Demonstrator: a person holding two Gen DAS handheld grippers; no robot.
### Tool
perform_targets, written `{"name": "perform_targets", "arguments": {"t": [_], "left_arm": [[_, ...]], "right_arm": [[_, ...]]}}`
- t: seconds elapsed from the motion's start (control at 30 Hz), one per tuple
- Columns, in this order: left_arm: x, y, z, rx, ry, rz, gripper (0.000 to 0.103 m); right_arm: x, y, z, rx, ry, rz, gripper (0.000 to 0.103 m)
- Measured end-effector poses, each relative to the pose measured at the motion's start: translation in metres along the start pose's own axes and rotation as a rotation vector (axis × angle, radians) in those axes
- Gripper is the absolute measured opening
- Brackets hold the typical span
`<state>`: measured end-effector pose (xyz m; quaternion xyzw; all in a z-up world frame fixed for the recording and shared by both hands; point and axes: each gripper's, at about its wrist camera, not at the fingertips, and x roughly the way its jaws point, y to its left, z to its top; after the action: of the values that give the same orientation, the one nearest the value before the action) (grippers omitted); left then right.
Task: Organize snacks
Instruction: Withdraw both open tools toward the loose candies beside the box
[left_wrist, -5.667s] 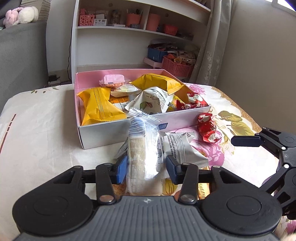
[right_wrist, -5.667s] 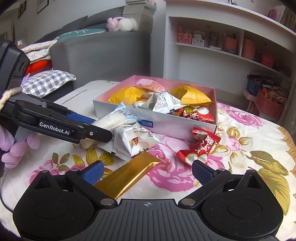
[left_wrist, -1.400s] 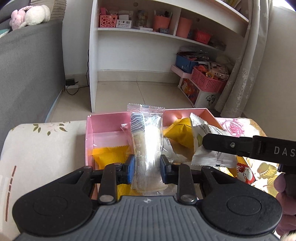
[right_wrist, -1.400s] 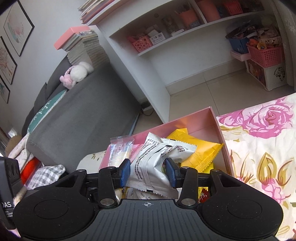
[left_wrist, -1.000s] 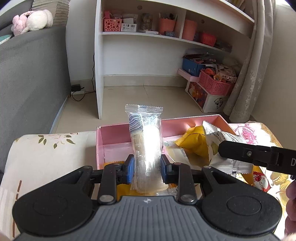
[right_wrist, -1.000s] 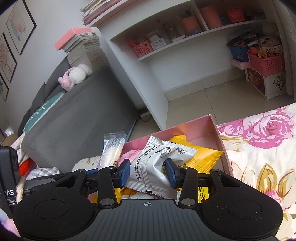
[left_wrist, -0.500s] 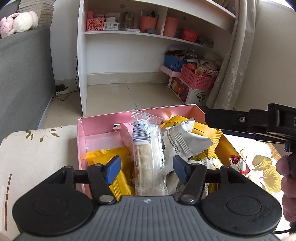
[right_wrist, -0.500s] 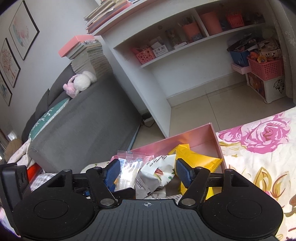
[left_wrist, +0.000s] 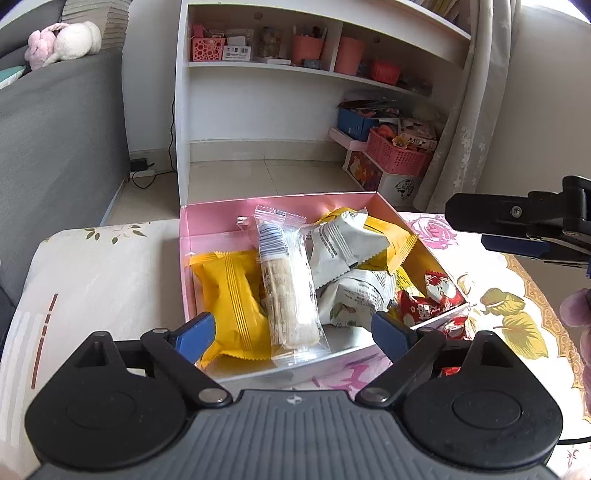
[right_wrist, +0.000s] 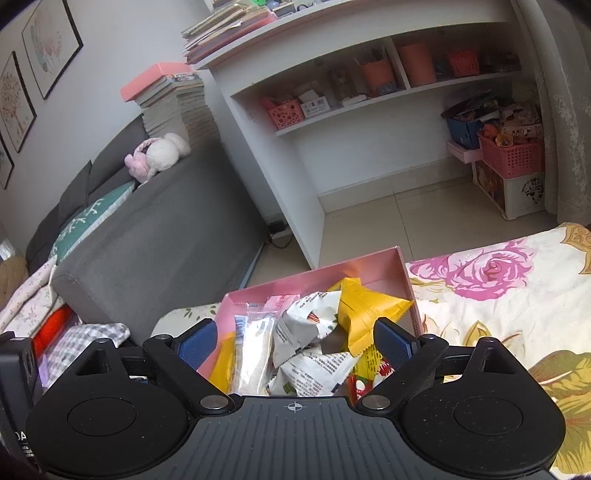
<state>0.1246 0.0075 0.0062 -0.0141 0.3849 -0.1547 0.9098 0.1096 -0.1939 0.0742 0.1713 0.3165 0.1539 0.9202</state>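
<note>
Both views are bright with soft daylight, strongest at the upper right by the curtain (left_wrist: 476, 96). Shadows are faint. Mild glare sits on the clear wrapper (left_wrist: 286, 284). Focus is sharp throughout. Fisheye distortion bends the shelves (right_wrist: 388, 92); corners darken.

Both grippers, left gripper (left_wrist: 291, 330) and right gripper (right_wrist: 294, 341), are black plastic with ribbed grey housings, round side discs, silver screws, and blue-padded fingers (left_wrist: 194, 334).
</note>
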Motion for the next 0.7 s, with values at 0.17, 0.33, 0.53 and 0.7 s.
{"name": "perform_targets", "arguments": {"t": [0.17,0.33,0.53,0.7], "left_arm": [[-0.016,-0.004,-0.012,-0.001,0.003,0.009,0.097],[-0.029,-0.005,-0.025,-0.015,0.022,0.024,0.1],[-0.041,-0.003,-0.04,-0.049,0.032,0.05,0.102],[-0.047,0.0,-0.054,-0.071,0.03,0.074,0.103]], "right_arm": [[-0.019,0.004,-0.011,-0.019,0.004,-0.02,0.096],[-0.035,0.003,-0.023,-0.029,0.007,-0.043,0.097],[-0.046,-0.003,-0.04,-0.022,0.011,-0.069,0.097],[-0.045,-0.009,-0.063,-0.057,0.019,-0.123,0.1]]}}
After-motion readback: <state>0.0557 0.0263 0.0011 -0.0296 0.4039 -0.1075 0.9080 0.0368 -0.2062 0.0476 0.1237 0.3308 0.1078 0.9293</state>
